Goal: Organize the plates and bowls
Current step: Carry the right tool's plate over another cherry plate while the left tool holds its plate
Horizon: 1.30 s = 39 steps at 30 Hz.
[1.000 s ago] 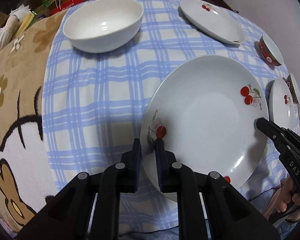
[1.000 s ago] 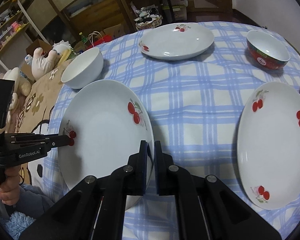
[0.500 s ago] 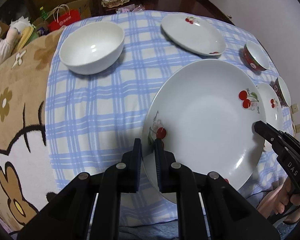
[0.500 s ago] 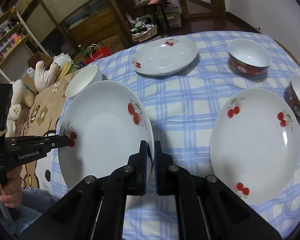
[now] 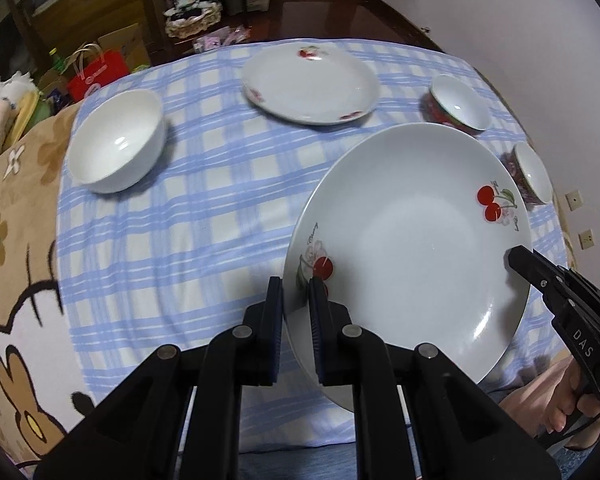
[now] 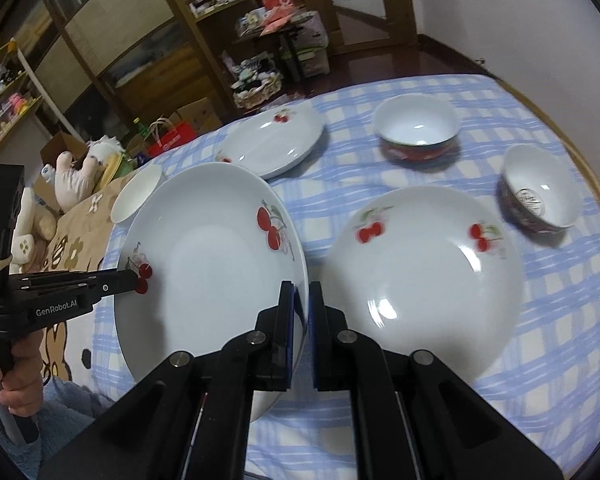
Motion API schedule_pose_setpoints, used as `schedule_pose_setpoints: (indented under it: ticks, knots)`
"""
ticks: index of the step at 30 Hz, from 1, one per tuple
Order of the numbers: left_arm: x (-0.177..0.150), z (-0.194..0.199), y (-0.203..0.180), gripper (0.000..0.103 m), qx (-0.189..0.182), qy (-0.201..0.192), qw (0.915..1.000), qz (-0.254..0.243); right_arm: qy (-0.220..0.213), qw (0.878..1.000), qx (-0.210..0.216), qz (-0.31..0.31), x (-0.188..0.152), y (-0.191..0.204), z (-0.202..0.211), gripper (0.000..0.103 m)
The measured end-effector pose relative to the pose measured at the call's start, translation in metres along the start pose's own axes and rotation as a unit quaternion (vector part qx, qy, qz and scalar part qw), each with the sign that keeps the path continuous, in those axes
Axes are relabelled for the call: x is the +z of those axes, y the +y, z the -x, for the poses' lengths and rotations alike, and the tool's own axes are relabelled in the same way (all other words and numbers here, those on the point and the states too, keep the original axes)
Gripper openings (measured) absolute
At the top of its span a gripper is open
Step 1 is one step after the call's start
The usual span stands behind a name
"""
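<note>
Both grippers hold one white cherry plate (image 5: 412,240) by opposite rims, lifted above the blue checked tablecloth (image 5: 188,216). My left gripper (image 5: 296,292) is shut on its left rim; my right gripper (image 6: 301,300) is shut on its right rim. The held plate also shows in the right wrist view (image 6: 208,264). A second cherry plate (image 6: 424,280) lies on the cloth to the right. A third cherry plate (image 5: 312,84) lies at the far side. A white bowl (image 5: 116,146) stands at the far left.
Two red-patterned bowls (image 6: 418,130) (image 6: 540,196) stand at the right side of the table. A brown cartoon blanket (image 5: 16,248) covers the left edge. Shelves, boxes and a stuffed toy (image 6: 76,178) lie beyond the table.
Both grippers have raised the held plate higher above the table and shifted it toward the right, nearer the second cherry plate. The table's dishes have not moved.
</note>
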<state>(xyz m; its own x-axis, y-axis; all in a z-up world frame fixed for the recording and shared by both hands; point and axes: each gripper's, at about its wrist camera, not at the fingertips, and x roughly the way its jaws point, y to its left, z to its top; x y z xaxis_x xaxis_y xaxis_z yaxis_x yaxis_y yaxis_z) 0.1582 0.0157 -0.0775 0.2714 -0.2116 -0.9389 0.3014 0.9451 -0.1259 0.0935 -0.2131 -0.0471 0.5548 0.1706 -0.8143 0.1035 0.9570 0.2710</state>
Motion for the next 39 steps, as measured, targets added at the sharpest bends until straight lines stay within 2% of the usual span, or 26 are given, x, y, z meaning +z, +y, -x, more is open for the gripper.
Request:
schedule_pose_setpoints:
  ticks: [15, 24, 39]
  knots:
    - [0.024, -0.017, -0.089, 0.013, -0.051, 0.001, 0.9979, -0.041, -0.048, 0.997, -0.041, -0.052, 0.008, -0.077, 0.051, 0.007]
    - [0.033, -0.031, -0.13, 0.013, -0.051, -0.014, 0.9952, -0.083, -0.059, 0.993, -0.047, -0.086, 0.001, -0.116, 0.053, 0.007]
    - [0.033, -0.076, -0.137, 0.013, -0.063, -0.003, 0.9943, -0.086, -0.052, 0.992, -0.05, -0.1, -0.005, -0.143, 0.027, 0.007]
